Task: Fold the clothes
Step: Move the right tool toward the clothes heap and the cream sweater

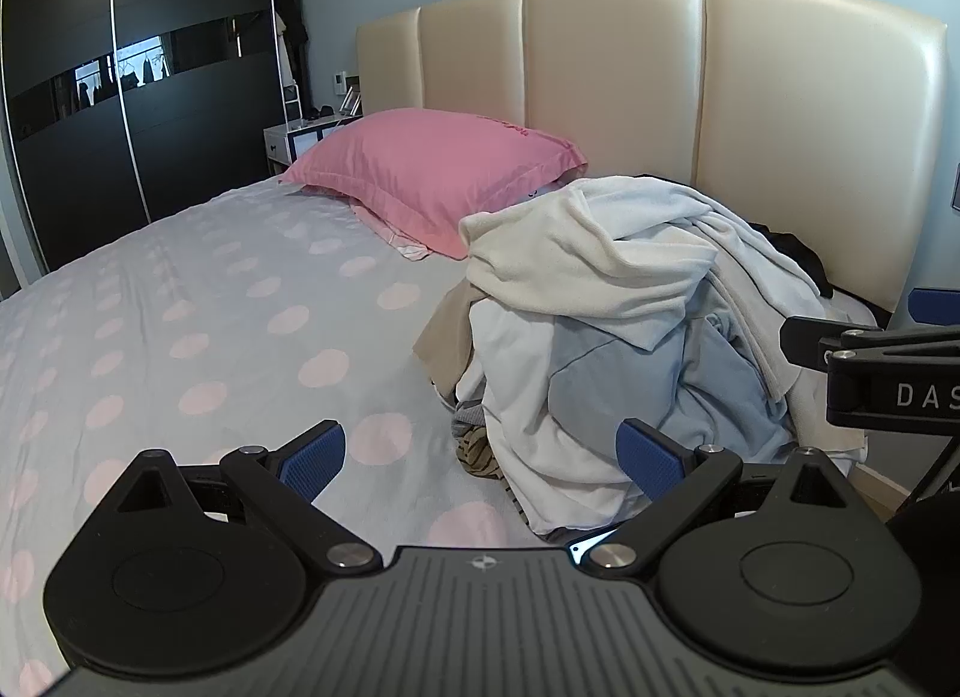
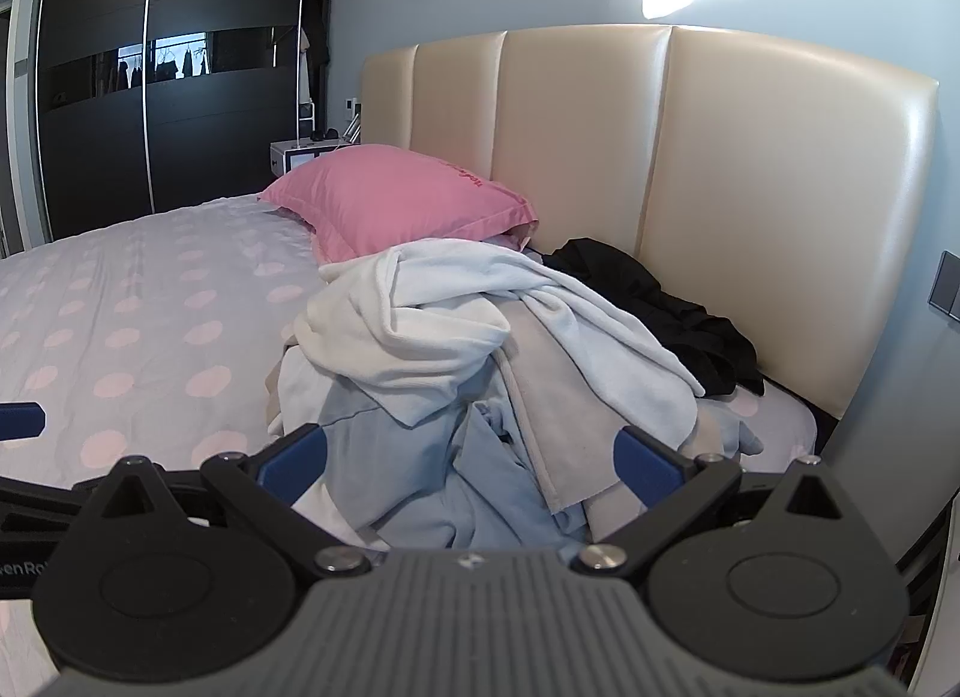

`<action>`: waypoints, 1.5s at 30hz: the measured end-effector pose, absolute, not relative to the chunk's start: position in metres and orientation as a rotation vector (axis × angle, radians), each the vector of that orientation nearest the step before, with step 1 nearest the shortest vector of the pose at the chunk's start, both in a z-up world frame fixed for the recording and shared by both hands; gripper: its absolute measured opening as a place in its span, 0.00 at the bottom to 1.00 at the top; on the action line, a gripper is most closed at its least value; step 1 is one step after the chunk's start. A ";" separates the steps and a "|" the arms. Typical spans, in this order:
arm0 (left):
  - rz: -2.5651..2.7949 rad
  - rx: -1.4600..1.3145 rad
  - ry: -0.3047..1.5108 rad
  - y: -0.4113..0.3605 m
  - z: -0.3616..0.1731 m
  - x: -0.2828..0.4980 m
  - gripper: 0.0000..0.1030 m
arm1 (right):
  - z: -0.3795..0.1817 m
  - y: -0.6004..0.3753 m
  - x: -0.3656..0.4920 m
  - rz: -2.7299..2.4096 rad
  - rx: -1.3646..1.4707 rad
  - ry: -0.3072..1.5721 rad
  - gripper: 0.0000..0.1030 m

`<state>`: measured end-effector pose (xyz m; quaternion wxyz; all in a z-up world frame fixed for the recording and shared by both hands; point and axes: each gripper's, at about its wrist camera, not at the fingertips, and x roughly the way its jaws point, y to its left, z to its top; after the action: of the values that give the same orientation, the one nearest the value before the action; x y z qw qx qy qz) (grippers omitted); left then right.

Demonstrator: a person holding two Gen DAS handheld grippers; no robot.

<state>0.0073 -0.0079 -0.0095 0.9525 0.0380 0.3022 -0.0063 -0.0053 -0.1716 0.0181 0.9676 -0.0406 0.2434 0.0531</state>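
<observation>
The heap of clothes [image 2: 480,373] lies crumpled on the bed [image 1: 180,289], on the side nearest the grippers and just short of the headboard [image 1: 780,97]; nothing in it looks folded, and no folded garment shows anywhere beside the heap. On top of the heap a cream fleece piece [image 1: 576,253] is draped over a pale blue garment [image 1: 708,373], which spills down the heap's near face; at the heap's left foot a tan cloth [image 1: 444,337] and a striped bit [image 1: 477,454] stick out from under it, so the pile is layered and anything pulled from low down would likely drag the rest. Behind the heap, against the headboard, a black garment [image 2: 672,307] lies apart from the pile. Left of the heap and touching its far edge sits a pink pillow [image 1: 432,175]. The wide polka-dot sheet left of the heap is flat and bare, a sensible place to spread a piece out. The left gripper [image 1: 480,460] is held low in front of the heap's left foot, its blue pads spread wide with nothing between them; the right gripper [image 2: 471,463] hangs over the heap's near face, likewise spread and empty, so both seem poised to pick from the top layers. No basket, drawer or other container for clothes is in view; beyond the pillow a dark wardrobe [image 1: 138,97] stands with its sliding doors closed and a small bedside cabinet [image 1: 300,136] beside it
</observation>
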 end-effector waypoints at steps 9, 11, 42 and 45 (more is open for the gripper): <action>0.004 0.082 0.610 -0.008 -0.009 0.008 0.96 | 0.017 -0.172 -0.006 0.110 -0.079 0.488 0.99; 0.008 0.086 0.611 -0.007 -0.009 0.007 0.96 | 0.018 -0.172 -0.006 0.109 -0.081 0.492 0.99; 0.014 0.046 0.576 0.055 0.006 0.015 0.96 | 0.050 -0.184 0.041 0.373 0.020 0.489 0.99; 0.034 0.040 0.598 0.067 0.003 0.018 0.96 | 0.045 -0.175 0.067 0.374 -0.077 0.559 0.99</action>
<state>0.0184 0.0673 0.0031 0.9553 0.0196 0.2945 0.0166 0.0673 -0.1749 0.0452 0.9433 -0.0380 0.2741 0.1834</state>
